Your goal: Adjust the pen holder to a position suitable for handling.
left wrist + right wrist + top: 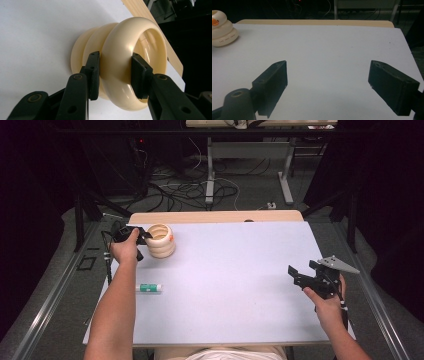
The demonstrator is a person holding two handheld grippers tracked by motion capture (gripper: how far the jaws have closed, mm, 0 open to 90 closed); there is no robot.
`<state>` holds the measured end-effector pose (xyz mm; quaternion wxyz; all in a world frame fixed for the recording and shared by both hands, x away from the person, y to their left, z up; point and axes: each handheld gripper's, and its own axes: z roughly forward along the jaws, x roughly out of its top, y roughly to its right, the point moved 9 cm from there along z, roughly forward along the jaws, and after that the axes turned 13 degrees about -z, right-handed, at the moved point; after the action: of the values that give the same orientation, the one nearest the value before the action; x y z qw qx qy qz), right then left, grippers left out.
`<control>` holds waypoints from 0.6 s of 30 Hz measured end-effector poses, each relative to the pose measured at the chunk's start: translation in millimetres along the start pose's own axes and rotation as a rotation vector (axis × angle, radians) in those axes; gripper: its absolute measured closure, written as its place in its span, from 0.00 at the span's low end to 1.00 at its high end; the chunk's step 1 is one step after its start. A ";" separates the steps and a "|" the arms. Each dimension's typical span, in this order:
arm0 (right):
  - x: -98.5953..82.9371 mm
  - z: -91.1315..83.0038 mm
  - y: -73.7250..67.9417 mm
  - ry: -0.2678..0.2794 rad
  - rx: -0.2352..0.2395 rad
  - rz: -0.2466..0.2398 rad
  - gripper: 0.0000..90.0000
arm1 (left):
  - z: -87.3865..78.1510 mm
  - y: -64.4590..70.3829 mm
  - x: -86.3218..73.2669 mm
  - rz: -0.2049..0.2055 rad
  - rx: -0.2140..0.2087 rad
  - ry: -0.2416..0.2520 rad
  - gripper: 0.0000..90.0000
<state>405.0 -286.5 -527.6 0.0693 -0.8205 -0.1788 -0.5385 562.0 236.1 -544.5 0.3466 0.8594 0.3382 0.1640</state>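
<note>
Two grippers (134, 239) (298, 276), one cream holder (161, 241), one glue stick (150, 288)

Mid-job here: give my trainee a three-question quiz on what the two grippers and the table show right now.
1. True or false: the left gripper clamps the top ring of the cream ribbed holder.
2. Which gripper is open over bare table: A left, B right?
3. Fill in: the glue stick lies on the white mat beside the person's left ____.

Key: 1 true. 2 B, the right gripper. 3 forearm.
</note>
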 end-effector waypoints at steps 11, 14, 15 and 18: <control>-0.1 0.2 -1.2 -0.004 0.002 0.011 0.17 | 3.9 14.4 -25.1 0.058 -0.007 -0.091 0.71; 0.6 0.1 -0.6 0.002 -0.001 0.007 0.17 | 4.6 19.6 -36.5 0.104 0.004 -0.126 0.71; 0.4 0.1 -0.7 0.000 0.000 0.008 0.17 | 5.1 22.6 -40.5 0.113 0.000 -0.127 0.71; 0.2 0.2 -1.4 -0.003 0.001 0.012 0.17 | 5.7 29.1 -52.8 0.144 -0.003 -0.148 0.71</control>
<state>404.7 -285.2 -527.6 0.0728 -0.8222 -0.1745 -0.5368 540.7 181.1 -530.5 0.3594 0.8907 0.2488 0.1251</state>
